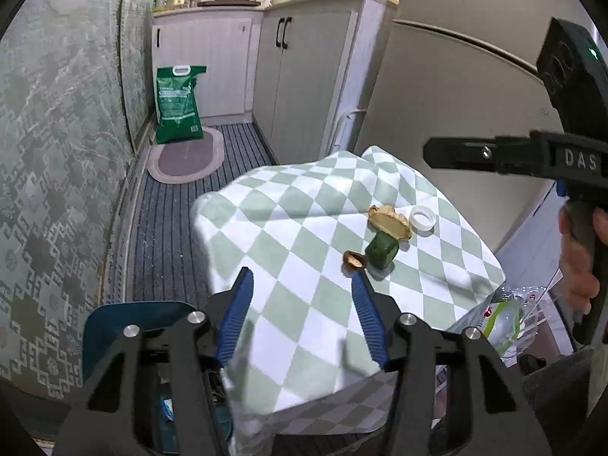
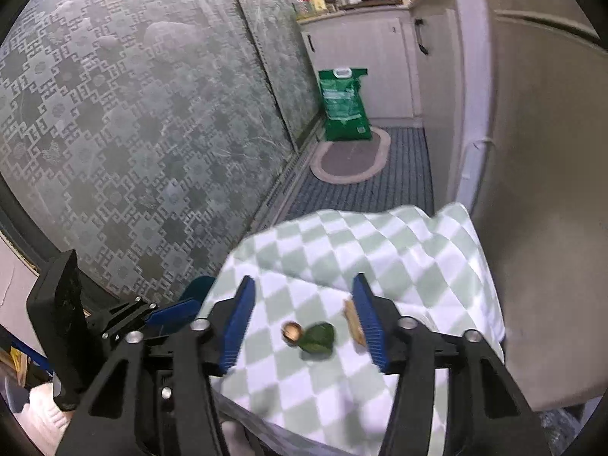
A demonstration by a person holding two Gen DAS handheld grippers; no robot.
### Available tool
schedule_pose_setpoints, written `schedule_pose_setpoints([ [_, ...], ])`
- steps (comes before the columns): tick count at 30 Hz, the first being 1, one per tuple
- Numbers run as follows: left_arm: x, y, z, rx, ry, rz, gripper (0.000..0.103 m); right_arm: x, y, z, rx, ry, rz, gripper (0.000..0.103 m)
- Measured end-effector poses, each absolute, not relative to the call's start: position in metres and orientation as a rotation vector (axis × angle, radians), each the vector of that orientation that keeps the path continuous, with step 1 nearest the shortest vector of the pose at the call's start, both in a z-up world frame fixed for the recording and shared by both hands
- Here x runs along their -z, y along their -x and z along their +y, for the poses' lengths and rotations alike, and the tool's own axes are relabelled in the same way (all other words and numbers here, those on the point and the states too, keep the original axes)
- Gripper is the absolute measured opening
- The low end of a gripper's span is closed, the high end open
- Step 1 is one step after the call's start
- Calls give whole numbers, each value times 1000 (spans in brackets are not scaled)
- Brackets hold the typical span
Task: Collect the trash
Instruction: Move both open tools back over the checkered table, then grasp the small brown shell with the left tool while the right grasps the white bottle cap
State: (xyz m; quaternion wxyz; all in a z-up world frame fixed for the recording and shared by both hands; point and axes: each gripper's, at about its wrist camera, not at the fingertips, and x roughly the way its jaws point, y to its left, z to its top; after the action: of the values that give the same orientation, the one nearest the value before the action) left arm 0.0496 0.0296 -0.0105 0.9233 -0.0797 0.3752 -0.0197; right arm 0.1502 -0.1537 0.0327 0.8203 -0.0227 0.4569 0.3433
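Note:
A table under a green-and-white checked cloth (image 1: 288, 228) bears the trash: a walnut shell (image 1: 355, 260), a dark green piece (image 1: 382, 250), a tan peel (image 1: 391, 222) and a white cap ring (image 1: 422, 217). My left gripper (image 1: 302, 281) hovers open over the cloth, left of the shell, with nothing between its blue pads. The right gripper (image 1: 494, 152) reaches in from the right, a hand (image 1: 581, 258) on its handle. In the right wrist view my right gripper (image 2: 303, 285) is open above the shell (image 2: 292, 332) and green piece (image 2: 318, 338); the tan peel (image 2: 355, 323) lies by its right finger.
A blue bin (image 1: 133, 319) sits low at the table's left. A plastic bag (image 1: 505, 319) lies at the table's right, by the fridge (image 1: 456, 114). Beyond are a striped floor mat, an oval rug (image 1: 186, 155), a green sack (image 1: 178, 104) and white cabinets. A patterned wall runs along the left.

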Motion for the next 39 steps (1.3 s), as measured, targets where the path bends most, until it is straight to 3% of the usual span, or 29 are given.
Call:
schedule_pose_setpoints([
  [2,13,-55,23,61,163,773,55,-29,-152,-162,-721,45,987,47],
  [4,17,-60,14,90,146,788,46,-26,-152,-171,-712,44,997,43],
  [10,27,-74,-11,95,61,805,44,-17,-153,-187,-697,52,1018,36],
  [24,43,-96,-25,46,-14,833,36,-2,-160,-217,-661,41,1037,35],
  [28,45,-98,-24,33,-28,833,23,1,-162,-220,-659,45,1047,35],
  [39,28,-96,-17,12,39,808,22,20,-160,-206,-650,213,1025,35],
])
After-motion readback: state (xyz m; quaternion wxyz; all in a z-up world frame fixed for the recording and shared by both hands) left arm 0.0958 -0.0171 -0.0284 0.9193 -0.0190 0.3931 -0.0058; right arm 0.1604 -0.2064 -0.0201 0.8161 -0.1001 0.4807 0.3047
